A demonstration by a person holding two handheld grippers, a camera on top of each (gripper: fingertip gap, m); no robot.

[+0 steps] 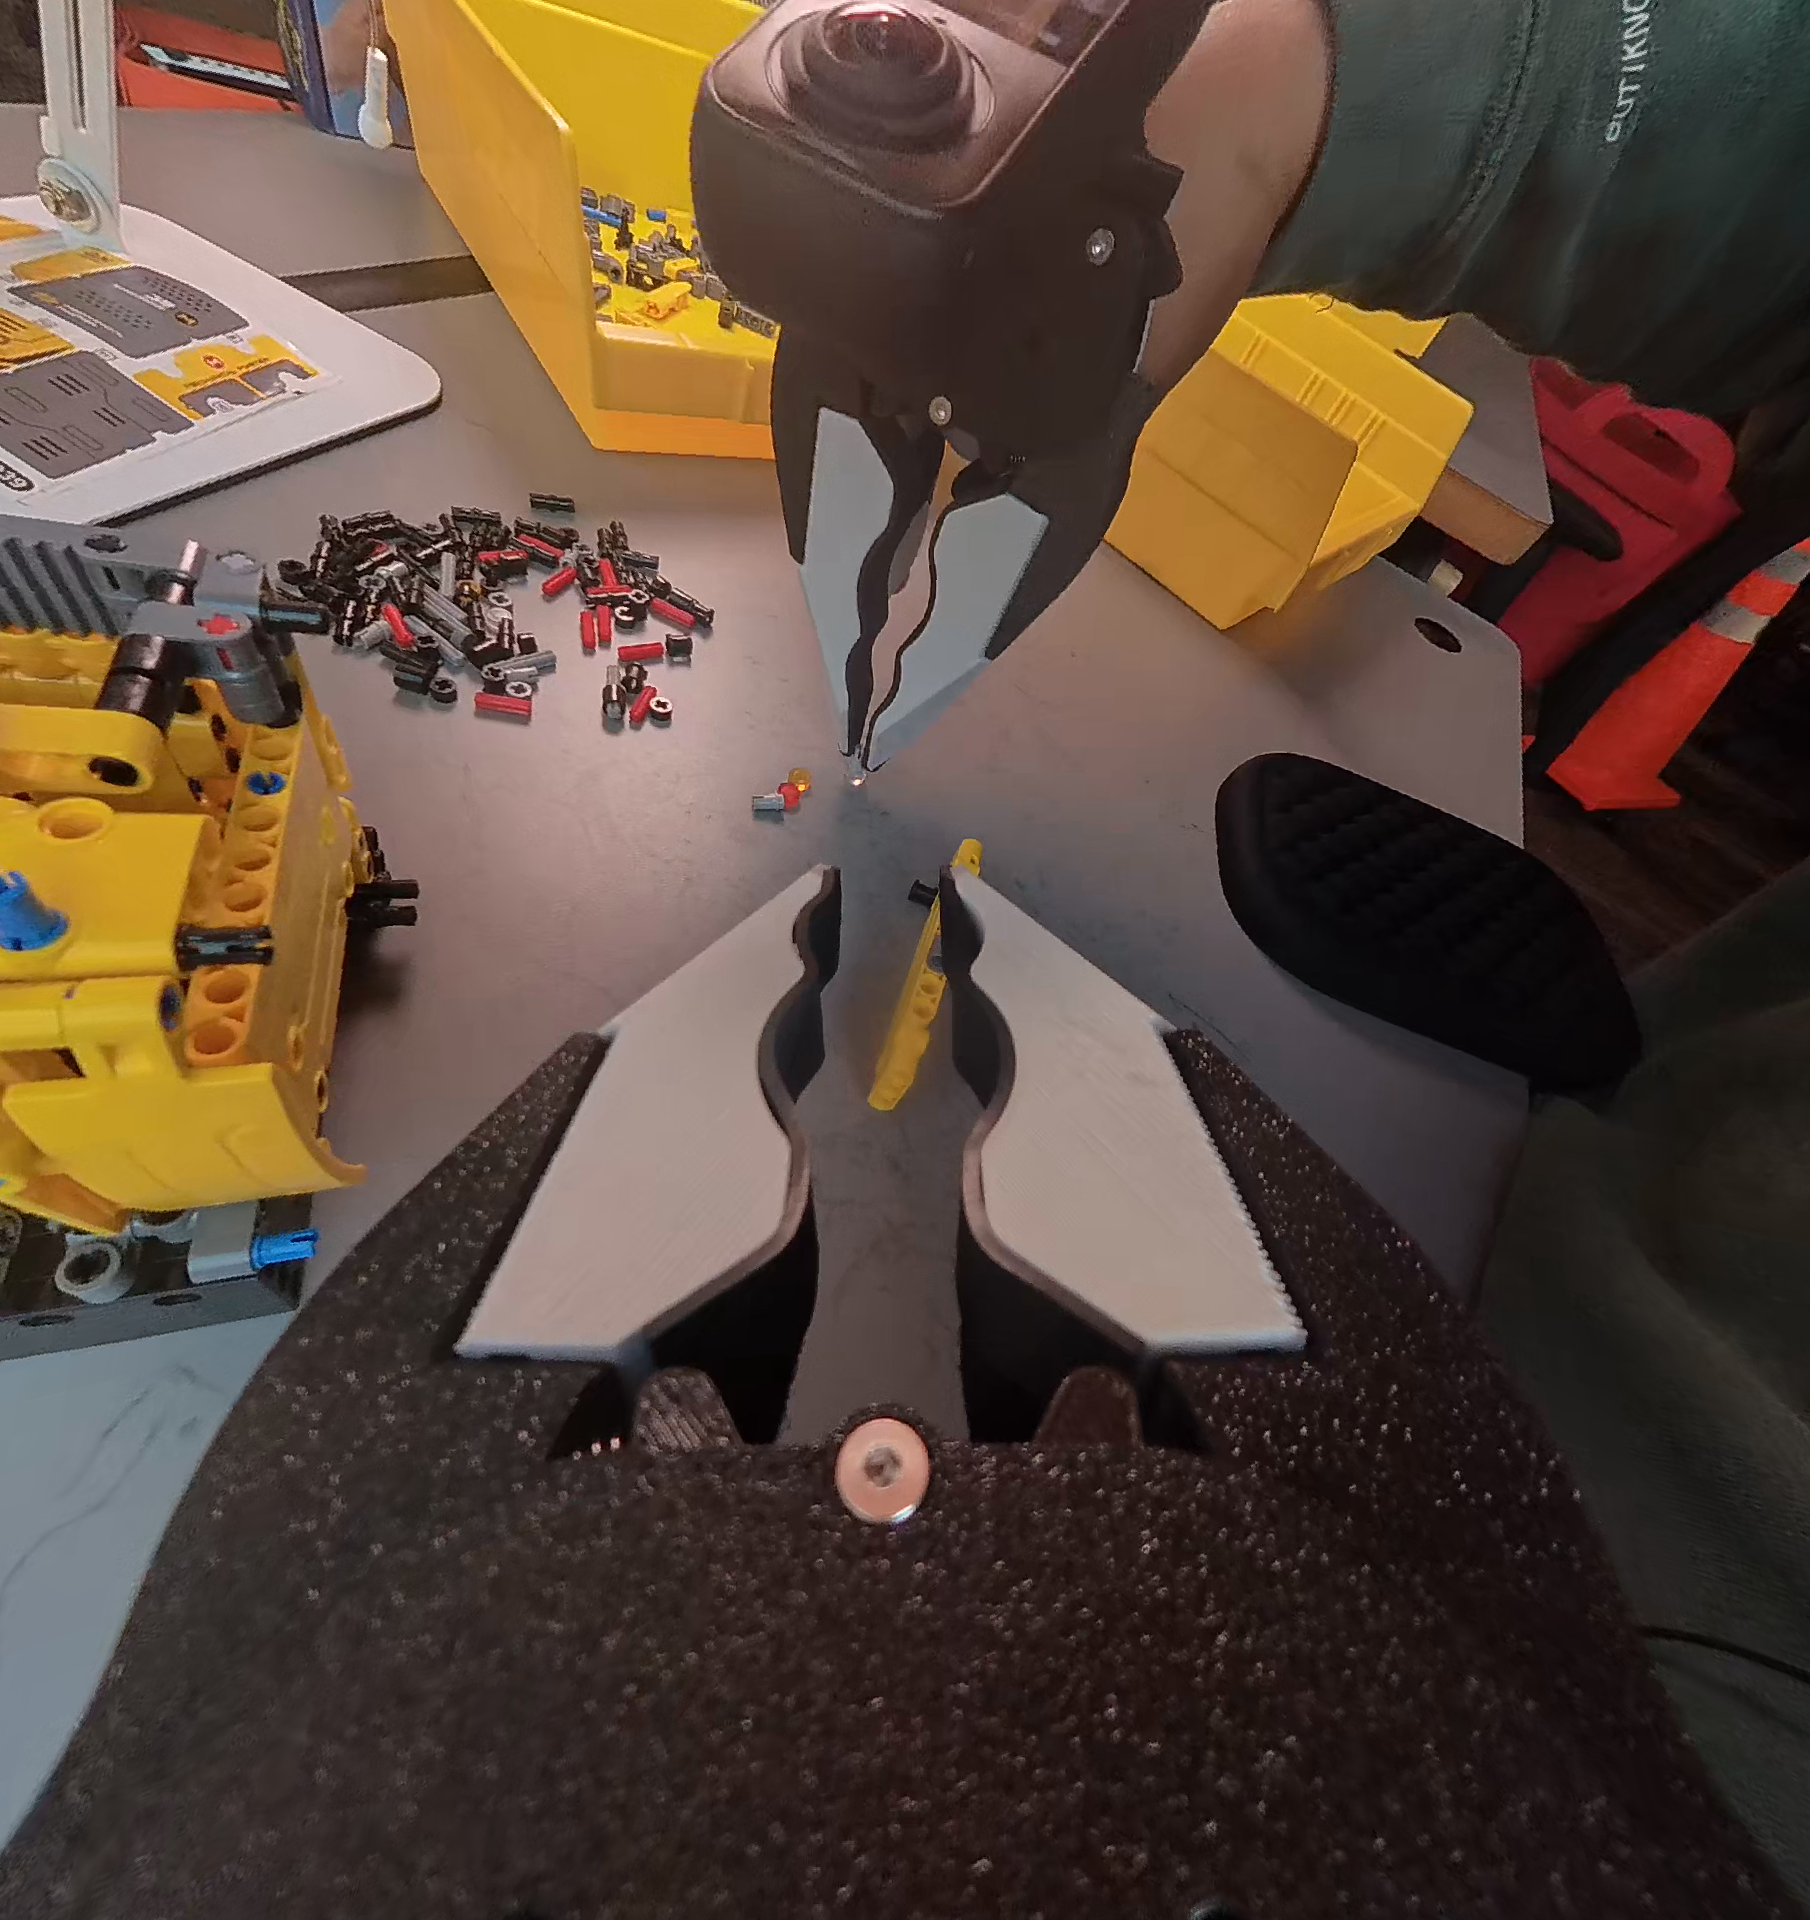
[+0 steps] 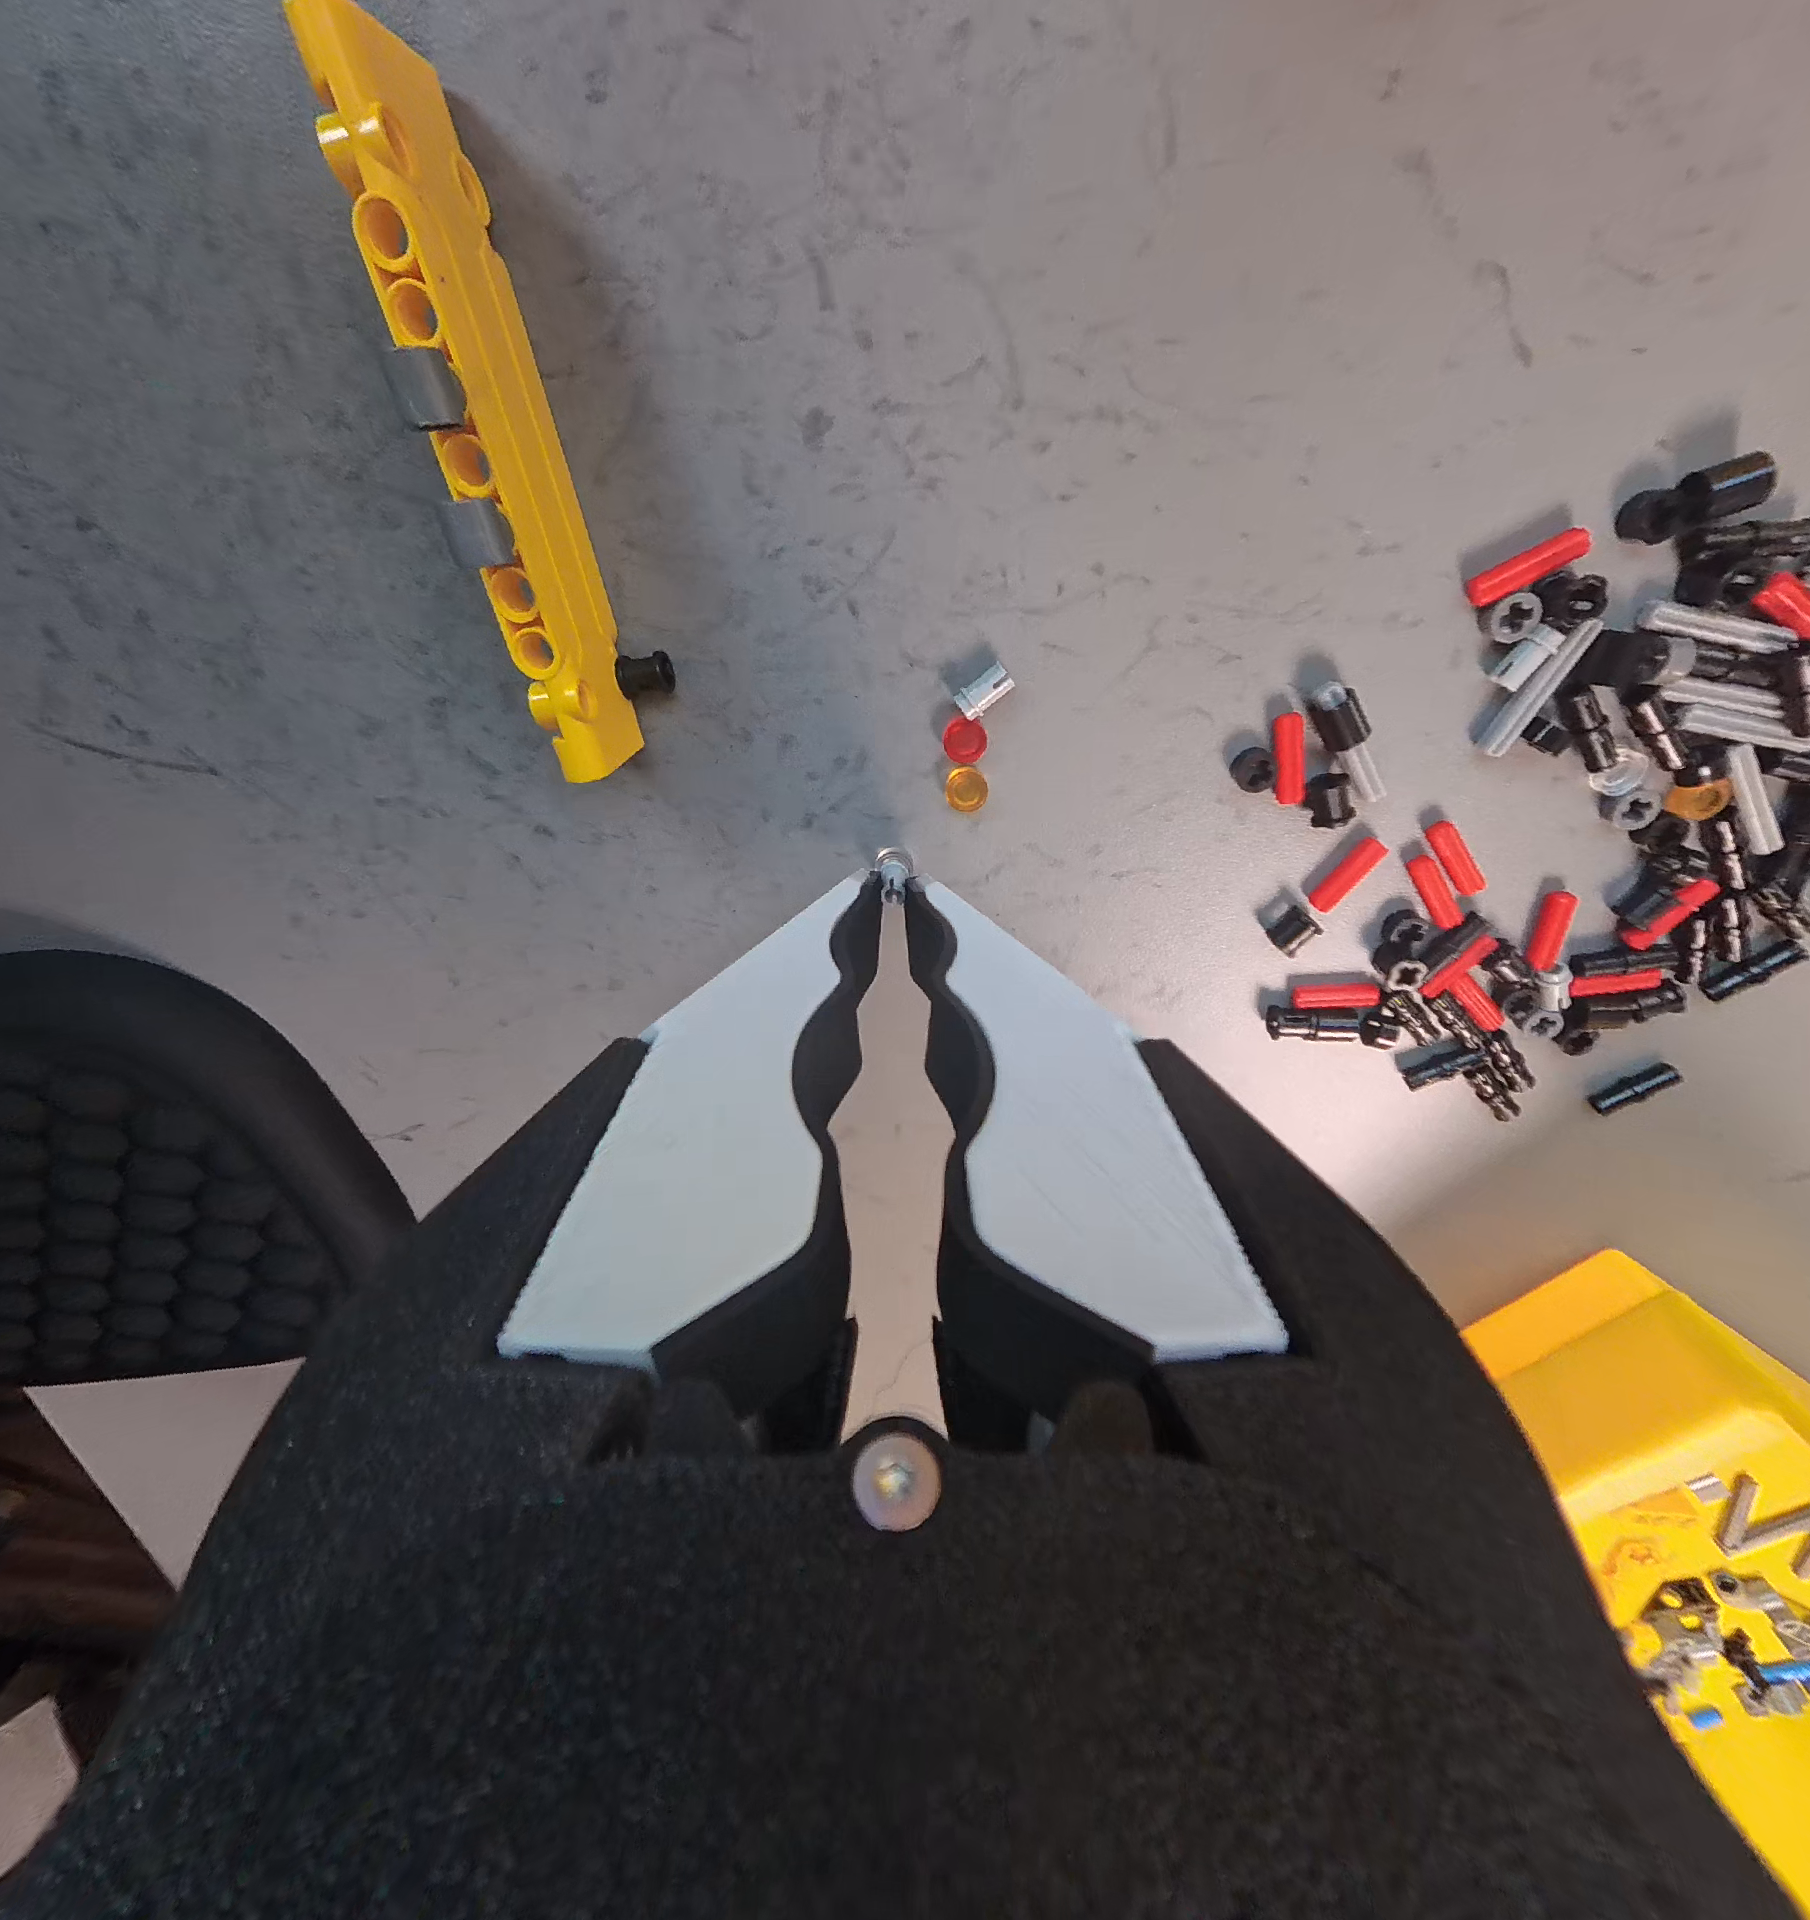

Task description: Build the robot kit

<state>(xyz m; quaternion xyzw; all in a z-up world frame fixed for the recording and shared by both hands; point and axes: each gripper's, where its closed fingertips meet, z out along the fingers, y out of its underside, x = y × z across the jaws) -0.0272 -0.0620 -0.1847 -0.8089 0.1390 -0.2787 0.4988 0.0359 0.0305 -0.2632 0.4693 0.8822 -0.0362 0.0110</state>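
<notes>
My right gripper (image 2: pixel 893 881) is shut on a tiny grey pin (image 2: pixel 893 862), with the tips just above the grey table (image 2: pixel 1088 312). It also shows in the left wrist view (image 1: pixel 859 764), pointing down. Just beyond its tips lie a light grey connector (image 2: pixel 984 686), a red round stud (image 2: pixel 964 738) and an orange clear stud (image 2: pixel 966 788). My left gripper (image 1: pixel 893 881) is open and empty above the table. A long yellow beam (image 1: pixel 916 997) shows between its fingers. The beam lies flat on the table (image 2: pixel 465 416), with a black pin (image 2: pixel 643 675) at its end.
A pile of black, red and grey pins (image 1: pixel 506 603) lies on the table. A partly built yellow model vehicle (image 1: pixel 132 935) stands at left, a sticker sheet (image 1: pixel 132 343) behind it. Yellow bins (image 1: pixel 589 208) (image 1: pixel 1285 468) stand at the back. A black mesh pad (image 1: pixel 1420 914) is at right. Across from one pair of fingers to the other is roughly 15 cm. My right tips are roughly 4 cm from the light grey connector (image 2: pixel 984 686). My left wrist view (image 1: pixel 767 800) looks at it from another angle.
</notes>
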